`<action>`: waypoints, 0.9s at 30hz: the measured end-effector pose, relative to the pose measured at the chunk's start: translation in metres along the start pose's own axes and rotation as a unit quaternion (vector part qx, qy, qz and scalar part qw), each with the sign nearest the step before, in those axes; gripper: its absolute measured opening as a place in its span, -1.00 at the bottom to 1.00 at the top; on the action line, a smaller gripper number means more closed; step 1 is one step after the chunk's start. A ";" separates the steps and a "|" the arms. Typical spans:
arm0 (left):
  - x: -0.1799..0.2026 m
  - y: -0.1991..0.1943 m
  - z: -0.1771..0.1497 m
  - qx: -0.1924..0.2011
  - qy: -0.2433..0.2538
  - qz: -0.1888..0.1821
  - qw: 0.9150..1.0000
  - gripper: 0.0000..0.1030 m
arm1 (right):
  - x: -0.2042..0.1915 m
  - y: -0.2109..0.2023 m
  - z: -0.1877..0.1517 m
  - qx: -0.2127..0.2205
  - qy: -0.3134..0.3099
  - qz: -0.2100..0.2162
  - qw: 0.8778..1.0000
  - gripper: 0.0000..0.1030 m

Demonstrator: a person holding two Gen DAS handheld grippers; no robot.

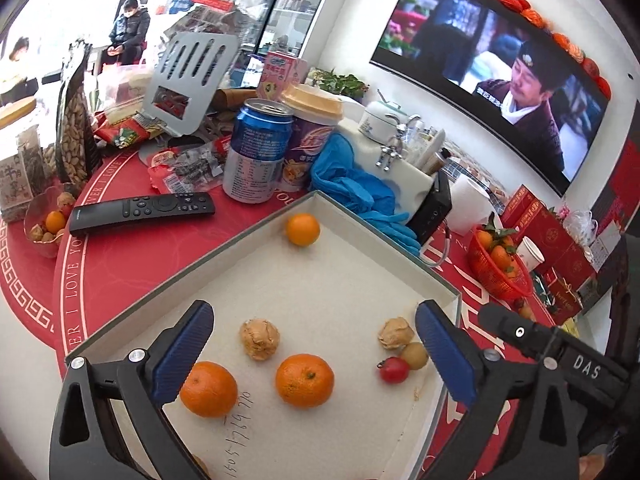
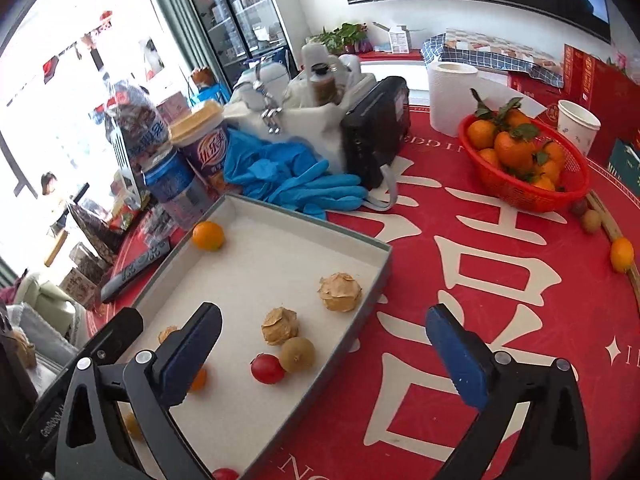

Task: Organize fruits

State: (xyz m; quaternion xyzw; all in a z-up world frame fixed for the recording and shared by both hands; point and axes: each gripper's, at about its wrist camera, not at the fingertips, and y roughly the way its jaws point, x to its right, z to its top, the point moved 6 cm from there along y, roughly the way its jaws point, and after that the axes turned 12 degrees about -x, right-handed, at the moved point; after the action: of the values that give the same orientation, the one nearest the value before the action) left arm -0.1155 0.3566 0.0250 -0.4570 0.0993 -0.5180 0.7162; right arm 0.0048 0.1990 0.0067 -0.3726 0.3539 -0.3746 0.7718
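- The counter (image 2: pixel 500 264) wears a red cloth with large cream lettering and is crowded along its far edge.
- A shallow grey box (image 1: pixel 448 284) with a pale floor lies on the cloth and holds the loose fruit.
- The red basket (image 2: pixel 516 188), at 2 o'clock from the box in the right wrist view, is heaped with leafy oranges.
- Blue gloves (image 2: pixel 296 180) lie at 12 o'clock, touching the box's far wall.
- The left gripper (image 1: pixel 314 346) hangs over the box with its jaws wide apart and nothing between the pads.
- The right gripper (image 2: pixel 324 352) has its jaws wide apart too, one finger over the box and one over the cloth, gripping nothing.
- Two oranges (image 1: pixel 305 380) sit near the box's near side; a third is in the far corner.
- Three papery husked fruits (image 2: pixel 340 292) rest on the box floor.
- A brown longan (image 2: pixel 297 354) touches a cherry tomato (image 2: pixel 267 369).
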 end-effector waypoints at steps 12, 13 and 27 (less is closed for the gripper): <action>0.123 0.002 -0.057 -0.017 0.232 -0.020 0.972 0.99 | 0.127 -0.028 -0.055 -0.026 0.106 -0.088 0.990 0.99; 0.133 0.005 -0.065 -0.027 0.247 -0.020 0.968 0.99 | 0.139 -0.029 -0.061 -0.031 0.112 -0.102 0.988 0.99; 0.221 0.092 -0.114 -0.155 0.323 0.024 0.933 0.99 | 0.214 -0.042 -0.100 -0.043 0.129 -0.227 0.964 0.98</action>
State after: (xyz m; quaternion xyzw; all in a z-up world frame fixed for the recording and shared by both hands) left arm -0.0273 0.1145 -0.0358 -0.3681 0.4155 -0.5980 0.5781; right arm 0.0093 -0.0306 -0.0619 -0.4250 0.3719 -0.5694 0.5974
